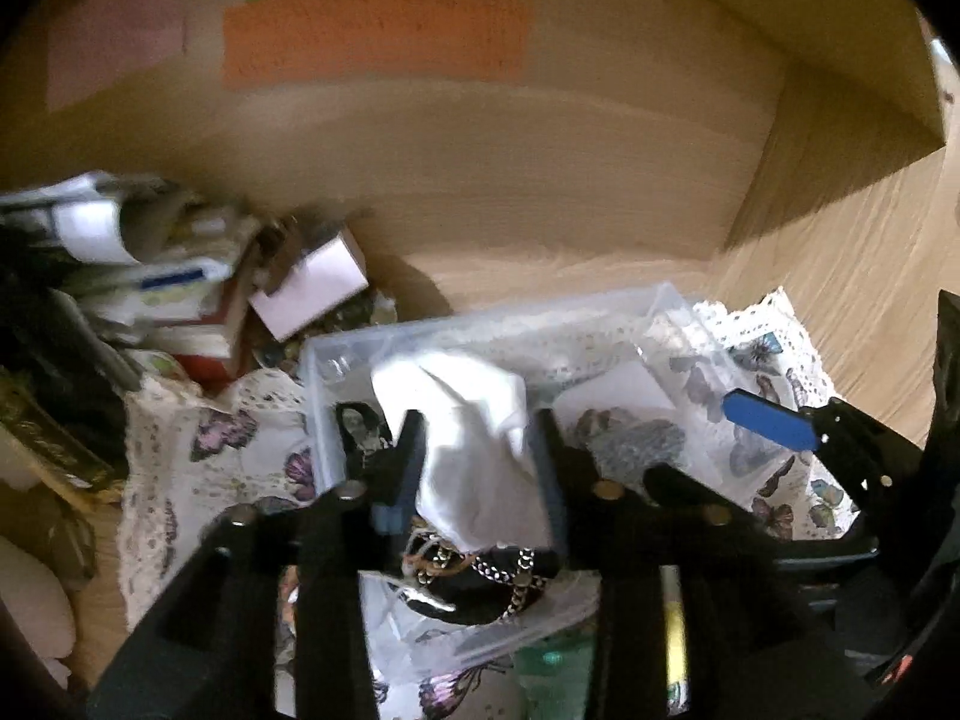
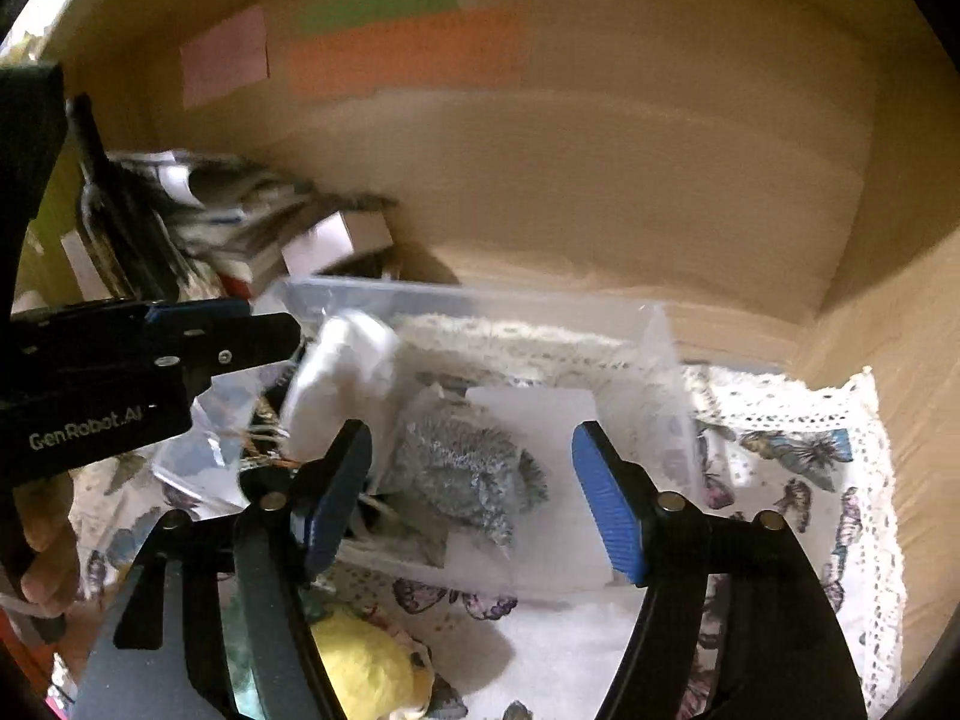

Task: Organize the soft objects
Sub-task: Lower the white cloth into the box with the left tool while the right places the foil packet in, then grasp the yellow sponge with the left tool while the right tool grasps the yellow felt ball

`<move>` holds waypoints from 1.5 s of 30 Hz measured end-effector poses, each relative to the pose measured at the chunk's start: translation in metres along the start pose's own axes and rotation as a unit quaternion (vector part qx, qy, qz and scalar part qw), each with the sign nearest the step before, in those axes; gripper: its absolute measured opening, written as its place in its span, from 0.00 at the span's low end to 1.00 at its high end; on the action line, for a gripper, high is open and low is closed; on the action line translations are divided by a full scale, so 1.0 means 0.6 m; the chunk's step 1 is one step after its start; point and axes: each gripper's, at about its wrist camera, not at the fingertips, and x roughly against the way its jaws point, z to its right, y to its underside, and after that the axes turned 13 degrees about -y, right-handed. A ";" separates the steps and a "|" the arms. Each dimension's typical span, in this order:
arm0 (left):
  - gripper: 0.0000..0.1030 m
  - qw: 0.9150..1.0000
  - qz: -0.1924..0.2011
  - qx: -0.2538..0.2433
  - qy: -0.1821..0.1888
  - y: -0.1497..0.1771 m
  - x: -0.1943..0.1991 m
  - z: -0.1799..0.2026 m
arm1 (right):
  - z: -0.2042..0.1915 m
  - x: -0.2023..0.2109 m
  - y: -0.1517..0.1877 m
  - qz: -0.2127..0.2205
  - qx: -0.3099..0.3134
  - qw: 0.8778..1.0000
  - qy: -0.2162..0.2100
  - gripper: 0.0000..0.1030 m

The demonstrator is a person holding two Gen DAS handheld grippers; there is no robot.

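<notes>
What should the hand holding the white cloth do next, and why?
Probably lower a little and let go. The left gripper is shut on the white cloth, which hangs above the clear plastic bin where a grey fuzzy cloth already lies. The right gripper is open and holds nothing.

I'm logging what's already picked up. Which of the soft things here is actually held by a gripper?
The white cloth, pinched in the left gripper above the clear bin. The grey fuzzy piece lies loose in the bin, and the yellow plush sits outside it.
</notes>
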 end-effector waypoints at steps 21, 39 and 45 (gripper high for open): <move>0.96 0.997 0.045 0.003 -0.057 0.137 0.122 -0.052 | -0.055 0.094 0.086 0.023 0.013 0.999 -0.021 0.73; 0.75 0.997 -0.077 0.019 -0.006 0.270 0.051 -0.062 | -0.052 0.002 0.151 -0.062 -0.030 0.996 -0.063 0.41; 0.63 0.997 -0.070 0.020 0.016 0.270 0.067 -0.060 | -0.059 0.023 0.153 -0.038 -0.018 0.998 -0.051 0.40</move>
